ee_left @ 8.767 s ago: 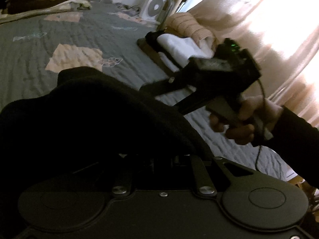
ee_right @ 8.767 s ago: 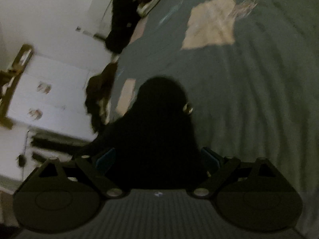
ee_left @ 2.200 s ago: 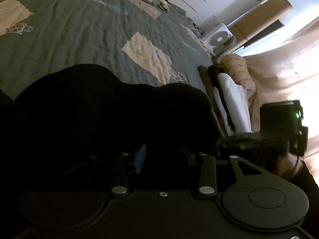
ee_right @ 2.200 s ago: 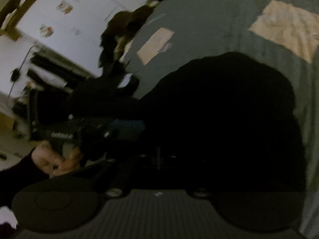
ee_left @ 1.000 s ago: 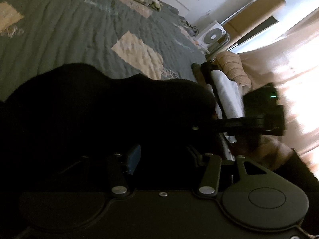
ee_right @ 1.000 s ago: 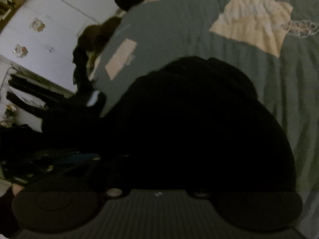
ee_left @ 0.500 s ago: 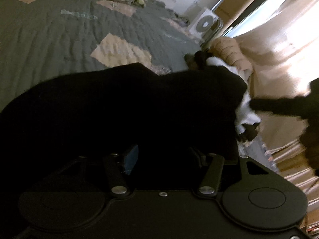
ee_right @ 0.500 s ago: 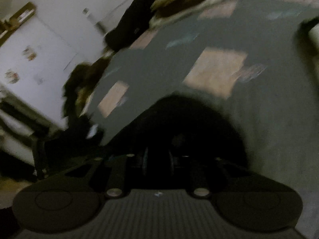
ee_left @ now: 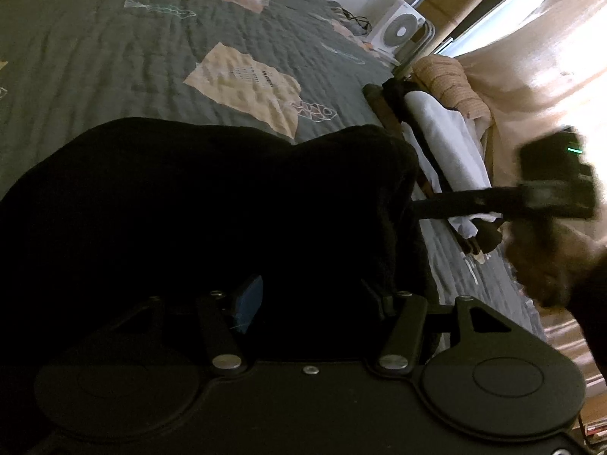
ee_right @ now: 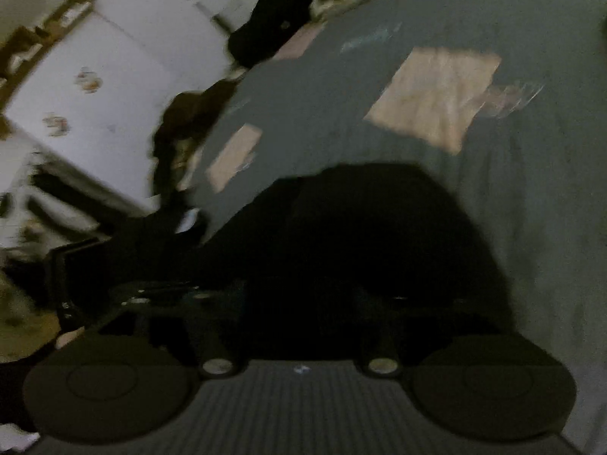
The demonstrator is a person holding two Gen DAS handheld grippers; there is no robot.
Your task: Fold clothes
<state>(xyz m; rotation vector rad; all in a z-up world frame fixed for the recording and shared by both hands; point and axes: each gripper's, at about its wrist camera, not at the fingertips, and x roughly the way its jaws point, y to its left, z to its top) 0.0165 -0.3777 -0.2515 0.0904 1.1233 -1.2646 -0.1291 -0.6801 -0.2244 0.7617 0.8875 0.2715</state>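
Left wrist view had the black garment (ee_left: 197,204) heaped on the bed (ee_left: 114,49), bunched right up between the left tongs (ee_left: 315,295), which looked clamped on the cloth (too dark to be sure). Right tongs (ee_left: 428,204) reached in at the heap's right edge, their arms spreading as they opened; from their own camera, dark fabric (ee_right: 371,235) lay between them, contact impossible to tell.
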